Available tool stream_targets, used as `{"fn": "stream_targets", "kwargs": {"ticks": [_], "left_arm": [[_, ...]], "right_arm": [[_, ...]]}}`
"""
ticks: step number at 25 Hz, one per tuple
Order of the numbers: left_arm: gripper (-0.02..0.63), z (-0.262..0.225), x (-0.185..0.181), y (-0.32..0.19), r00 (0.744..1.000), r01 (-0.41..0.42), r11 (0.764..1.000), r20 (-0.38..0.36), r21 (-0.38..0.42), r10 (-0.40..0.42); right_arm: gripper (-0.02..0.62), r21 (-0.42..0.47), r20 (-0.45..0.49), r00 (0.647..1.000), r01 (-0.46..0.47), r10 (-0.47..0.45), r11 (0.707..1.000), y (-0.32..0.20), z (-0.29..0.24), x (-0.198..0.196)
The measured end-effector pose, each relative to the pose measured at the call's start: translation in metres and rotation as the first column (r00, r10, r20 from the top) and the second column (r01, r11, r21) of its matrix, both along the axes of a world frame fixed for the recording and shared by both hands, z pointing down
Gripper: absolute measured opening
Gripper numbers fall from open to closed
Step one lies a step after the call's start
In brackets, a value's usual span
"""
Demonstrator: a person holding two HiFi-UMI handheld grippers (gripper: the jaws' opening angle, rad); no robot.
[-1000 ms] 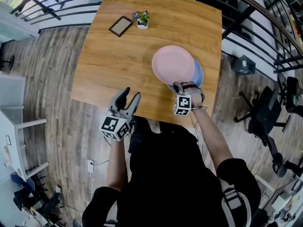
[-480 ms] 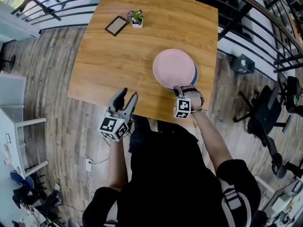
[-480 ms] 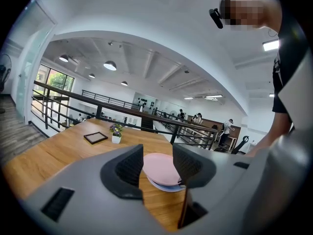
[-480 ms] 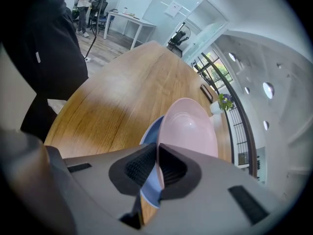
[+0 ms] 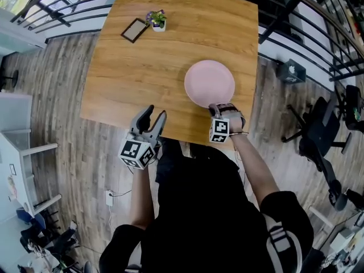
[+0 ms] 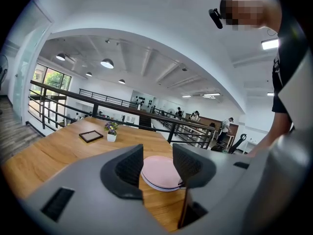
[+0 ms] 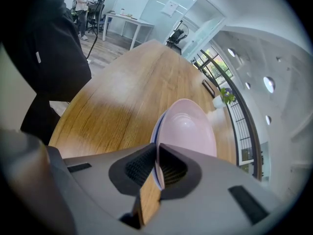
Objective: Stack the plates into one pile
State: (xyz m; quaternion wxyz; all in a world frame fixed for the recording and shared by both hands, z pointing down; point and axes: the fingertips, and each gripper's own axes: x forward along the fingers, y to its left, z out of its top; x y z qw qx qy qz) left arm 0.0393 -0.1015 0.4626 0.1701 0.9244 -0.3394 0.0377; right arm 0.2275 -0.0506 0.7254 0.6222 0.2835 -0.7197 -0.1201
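Observation:
A pink plate (image 5: pixel 209 83) lies over a blue plate on the wooden table (image 5: pixel 142 67), near its front right edge. In the head view the blue plate is hidden; only its rim (image 7: pixel 154 140) peeks out under the pink plate (image 7: pixel 188 131) in the right gripper view. My right gripper (image 5: pixel 219 108) is shut on the pink plate's near rim, which sits between the jaws of the right gripper (image 7: pixel 157 168). My left gripper (image 5: pixel 152 115) hovers open and empty at the table's front edge. Between the jaws of the left gripper (image 6: pixel 157 165) the stacked plates (image 6: pixel 161 173) show farther off.
A small dark picture frame (image 5: pixel 135 30) and a little potted plant (image 5: pixel 157 20) stand at the table's far left. A black railing (image 5: pixel 296 16) runs behind and to the right of the table. An office chair (image 5: pixel 318 138) stands on the floor at right.
The pink plate has slid over the blue plate, whose right edge showed a second ago and is now covered. The left gripper has stayed put.

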Motion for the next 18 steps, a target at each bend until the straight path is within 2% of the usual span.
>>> {"fn": "stream_targets", "kwargs": {"ticks": [5, 9, 15, 18], "left_arm": [[0.204, 0.0, 0.011, 0.003, 1.0, -0.024, 1.0, 0.001, 0.002, 0.024], [0.204, 0.002, 0.016, 0.005, 0.999, -0.042, 0.999, -0.001, -0.003, 0.042], [0.204, 0.006, 0.016, 0.007, 0.998, -0.056, 0.998, -0.008, -0.008, 0.056], [0.204, 0.007, 0.018, 0.007, 0.998, -0.061, 0.998, -0.012, -0.007, 0.061]], "right_arm": [[0.043, -0.015, 0.001, 0.999, -0.033, 0.033, 0.999, 0.001, -0.002, 0.007], [0.087, -0.014, 0.03, 0.997, -0.069, 0.069, 0.998, 0.001, -0.004, 0.009], [0.107, -0.027, 0.094, 0.985, -0.146, 0.147, 0.989, 0.009, -0.005, 0.011], [0.107, -0.031, 0.185, 0.957, -0.223, 0.225, 0.974, 0.011, -0.012, 0.014]]}}
